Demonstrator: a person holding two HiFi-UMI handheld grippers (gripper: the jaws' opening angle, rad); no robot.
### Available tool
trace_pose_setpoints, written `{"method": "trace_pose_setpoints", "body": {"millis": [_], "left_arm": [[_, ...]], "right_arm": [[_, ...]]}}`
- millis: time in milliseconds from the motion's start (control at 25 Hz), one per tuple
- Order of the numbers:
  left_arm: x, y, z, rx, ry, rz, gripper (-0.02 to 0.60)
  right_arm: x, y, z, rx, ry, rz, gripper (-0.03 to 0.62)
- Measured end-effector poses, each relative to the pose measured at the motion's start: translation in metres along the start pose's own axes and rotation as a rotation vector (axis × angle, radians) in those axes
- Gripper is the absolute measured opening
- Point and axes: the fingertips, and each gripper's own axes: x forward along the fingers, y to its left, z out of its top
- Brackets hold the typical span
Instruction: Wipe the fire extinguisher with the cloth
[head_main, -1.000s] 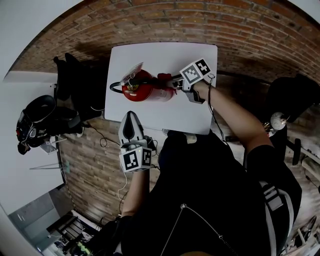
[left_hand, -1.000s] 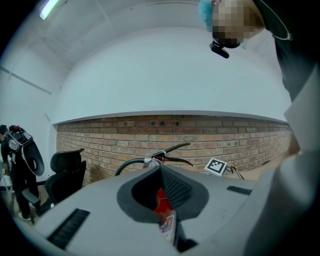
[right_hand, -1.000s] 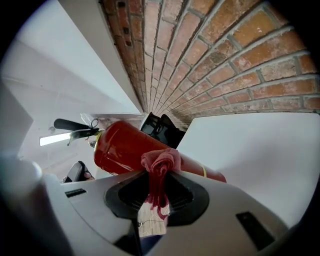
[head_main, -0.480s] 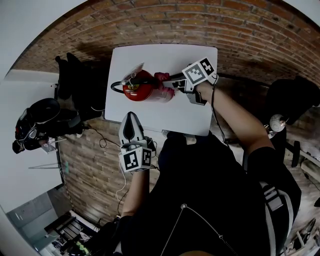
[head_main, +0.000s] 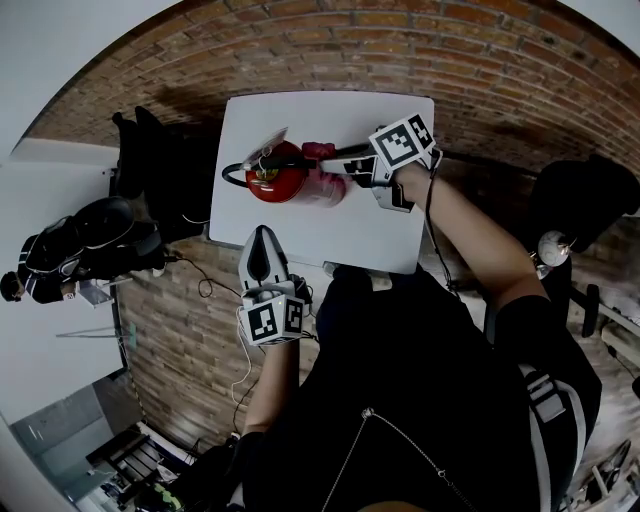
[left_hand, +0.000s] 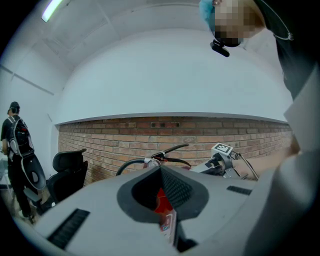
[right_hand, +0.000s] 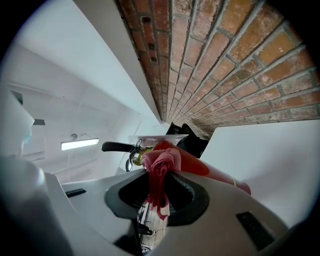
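**Now: cloth held against the fire extinguisher**

At far left a person (head_main: 40, 270) stands beside a black chair (head_main: 150, 170). The white table (head_main: 300, 230) occupies the centre, against brick. The left gripper (head_main: 262, 235) hovers over the table's near edge, its jaws drawn almost together on nothing, pointing toward the fire extinguisher (head_main: 290, 185). This red cylinder rests on the table, its valve and black hose toward the left. On its far side the red cloth (head_main: 322, 152) touches the body near the valve. The right gripper (head_main: 338, 162) reaches in from the right, clenched on the cloth.
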Motion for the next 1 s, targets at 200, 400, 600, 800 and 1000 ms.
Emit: {"method": "trace_pose_setpoints", "body": {"millis": [200, 400, 600, 800, 1000], "left_arm": [[-0.001, 0.0, 0.0, -0.003, -0.003, 0.002, 0.011], [-0.001, -0.005, -0.002, -0.001, 0.001, -0.004, 0.009], [0.002, -0.008, -0.002, -0.001, 0.001, -0.013, 0.011], [0.003, -0.01, -0.004, 0.0, 0.006, -0.017, 0.009], [0.007, -0.014, -0.01, -0.007, 0.013, -0.026, 0.009]], "right_arm": [[-0.003, 0.011, 0.007, 0.037, -0.041, 0.08, 0.101], [-0.006, 0.024, 0.011, 0.101, -0.087, 0.191, 0.101], [-0.009, 0.029, 0.014, 0.081, -0.1, 0.205, 0.101], [-0.019, 0.016, 0.006, 0.09, -0.128, 0.161, 0.101], [-0.032, -0.014, -0.014, 0.108, -0.14, 0.076, 0.101]]}}
